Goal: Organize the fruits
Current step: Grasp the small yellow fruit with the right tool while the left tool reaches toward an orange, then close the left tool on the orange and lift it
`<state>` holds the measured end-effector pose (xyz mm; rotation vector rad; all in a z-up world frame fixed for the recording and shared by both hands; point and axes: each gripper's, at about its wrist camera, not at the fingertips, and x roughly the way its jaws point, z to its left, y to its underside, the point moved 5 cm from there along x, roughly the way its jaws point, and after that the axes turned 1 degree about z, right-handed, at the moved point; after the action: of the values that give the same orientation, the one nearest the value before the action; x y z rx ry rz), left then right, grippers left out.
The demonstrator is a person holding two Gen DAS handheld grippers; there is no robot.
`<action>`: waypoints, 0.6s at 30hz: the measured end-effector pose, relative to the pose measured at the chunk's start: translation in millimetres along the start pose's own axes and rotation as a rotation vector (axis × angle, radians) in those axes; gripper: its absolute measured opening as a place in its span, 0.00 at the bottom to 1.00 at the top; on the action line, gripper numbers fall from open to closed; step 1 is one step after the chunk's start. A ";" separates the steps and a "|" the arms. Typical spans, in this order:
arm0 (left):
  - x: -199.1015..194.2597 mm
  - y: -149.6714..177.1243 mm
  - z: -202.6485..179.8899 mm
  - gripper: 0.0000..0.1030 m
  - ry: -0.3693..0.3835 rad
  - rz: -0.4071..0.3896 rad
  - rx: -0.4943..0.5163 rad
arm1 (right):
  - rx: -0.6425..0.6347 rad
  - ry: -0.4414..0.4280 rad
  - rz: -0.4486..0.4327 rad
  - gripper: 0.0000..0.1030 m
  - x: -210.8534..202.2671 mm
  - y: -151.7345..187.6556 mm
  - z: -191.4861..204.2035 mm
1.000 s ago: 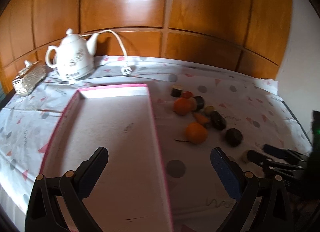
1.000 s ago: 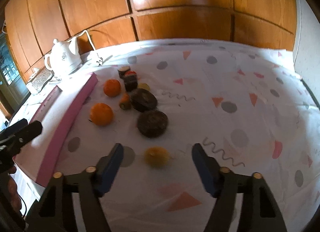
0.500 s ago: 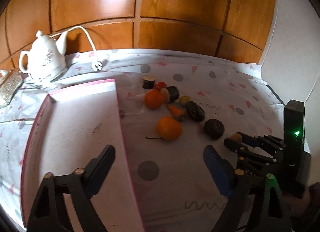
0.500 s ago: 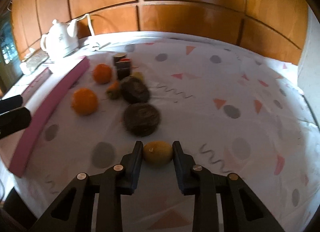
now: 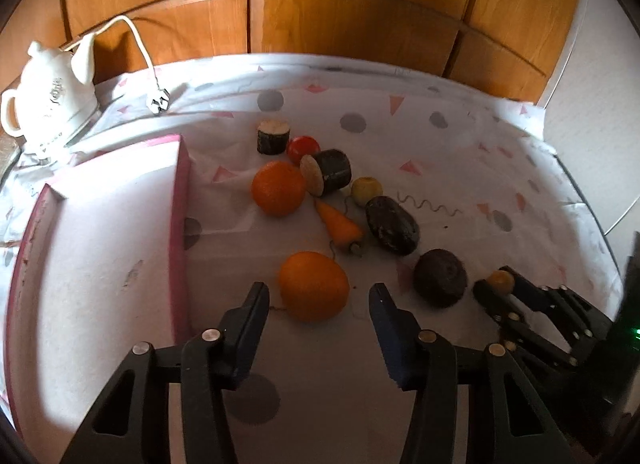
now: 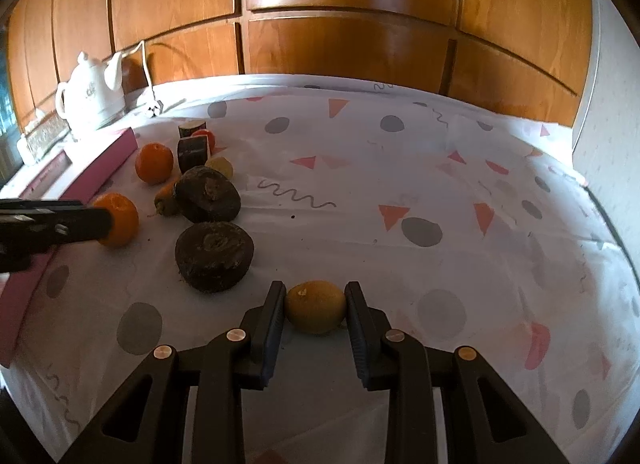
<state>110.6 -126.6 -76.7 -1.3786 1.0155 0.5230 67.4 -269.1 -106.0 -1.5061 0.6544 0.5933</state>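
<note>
The right gripper [image 6: 315,306] was seen clamped on a small yellow fruit [image 6: 316,306], both pads pressed against its sides, the fruit resting low over the patterned tablecloth [image 6: 400,167]. Just ahead and to the left of those fingers a dark round fruit [image 6: 214,256] was seen, and beyond it a second dark fruit [image 6: 208,193], with a small carrot [image 6: 167,195] tucked against its left side. Over on the left gripper [image 5: 318,300], the jaws had just been closing and were found half-narrowed, an orange [image 5: 313,286] sitting between the fingertips with a gap left on both sides, so no grip was made out there. Ahead of those fingers the carrot was laid pointing away, and past it a second orange [image 5: 278,193], a dark cut cylinder [image 5: 328,172] lying on its side, a red tomato [image 5: 303,147] and an upright cut cylinder [image 5: 273,136] were clustered. A pale yellow ball [image 5: 366,190] was spotted right of the lying cylinder. To the left of the fingers the pink-edged tray [image 5: 178,223] was stretched alongside, its wall near the orange. Far off to the left, a white kettle [image 5: 52,99] was stood against the wood panelling [image 5: 360,3].
</note>
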 end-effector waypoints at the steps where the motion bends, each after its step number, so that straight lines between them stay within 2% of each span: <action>1: 5.9 -0.7 0.2 0.51 -0.012 0.010 -0.004 | 0.006 -0.005 -0.002 0.29 0.0 0.3 0.0; 4: 19.2 -1.7 -0.3 0.51 -0.057 0.018 0.008 | 0.017 -0.015 -0.010 0.29 0.5 1.0 -0.8; 5: 22.3 -2.1 -1.4 0.48 -0.076 0.017 0.019 | 0.022 -0.019 -0.011 0.29 0.3 1.1 -1.2; 7: 25.1 -2.4 -5.0 0.38 -0.068 0.017 0.022 | 0.030 -0.028 -0.014 0.30 0.4 0.8 -1.9; 11: 24.5 -0.8 -8.7 0.37 -0.094 -0.015 0.050 | 0.035 -0.033 -0.017 0.30 0.2 1.4 -2.4; 14: 16.4 5.8 -12.5 0.36 -0.065 -0.026 0.056 | 0.036 -0.035 -0.017 0.30 0.0 1.5 -2.6; 18: 7.1 28.8 -24.3 0.37 -0.050 -0.051 0.115 | 0.036 -0.035 -0.014 0.30 0.3 1.7 -2.9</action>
<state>83.9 -146.5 -95.6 -1.2800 0.9536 0.4524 66.4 -272.0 -107.3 -1.4621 0.6236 0.5930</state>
